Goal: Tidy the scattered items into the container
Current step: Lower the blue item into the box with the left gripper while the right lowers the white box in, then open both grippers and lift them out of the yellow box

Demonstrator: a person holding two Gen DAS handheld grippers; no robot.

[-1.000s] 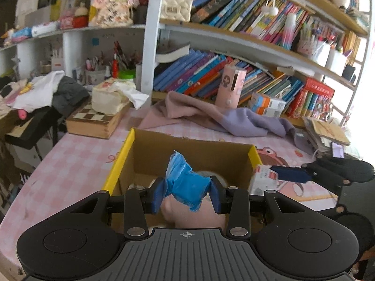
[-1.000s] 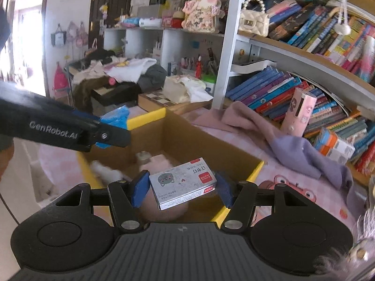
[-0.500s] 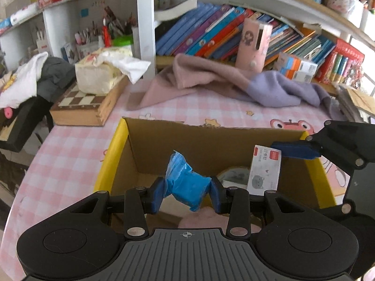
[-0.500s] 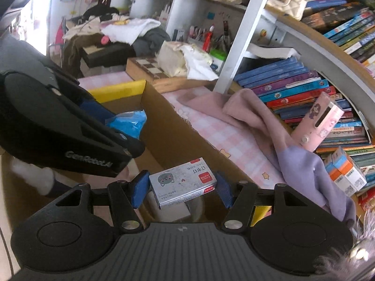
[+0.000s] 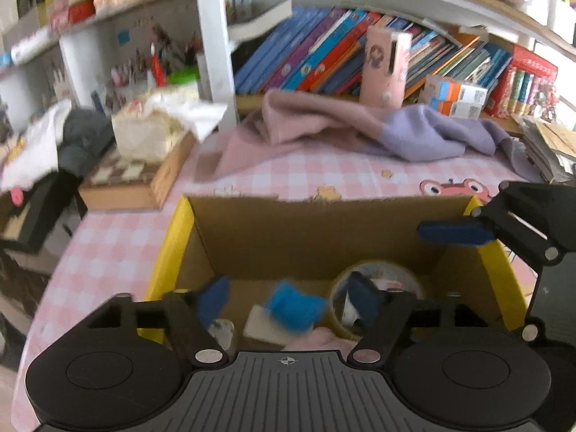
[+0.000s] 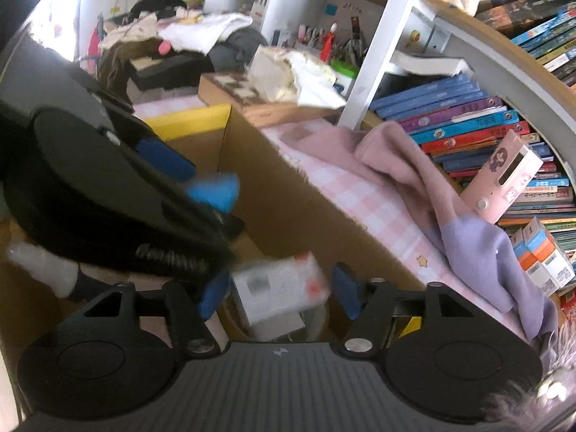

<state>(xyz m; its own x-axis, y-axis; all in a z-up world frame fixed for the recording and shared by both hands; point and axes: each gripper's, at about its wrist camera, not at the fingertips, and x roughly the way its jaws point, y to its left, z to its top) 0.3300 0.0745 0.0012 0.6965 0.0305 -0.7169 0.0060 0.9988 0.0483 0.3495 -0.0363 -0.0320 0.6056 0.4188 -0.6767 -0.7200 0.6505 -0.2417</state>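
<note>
Two grippers hang over an open cardboard box (image 5: 324,230) on a pink checked counter (image 5: 118,237). The left gripper (image 5: 288,298) fingers are spreading, a blue wrapper (image 5: 293,304) loose between them. The right gripper (image 6: 279,293) fingers are spreading too, a small white carton (image 6: 280,286) blurred between them, untouched, inside the box.

Pink-and-purple cloth (image 5: 363,133) bunched on pink checked surface (image 5: 118,237), against row of books (image 5: 324,54). Pink case (image 5: 385,68) upright behind it. Chessboard box (image 5: 133,180) at left, under tissue pack (image 5: 151,133).
</note>
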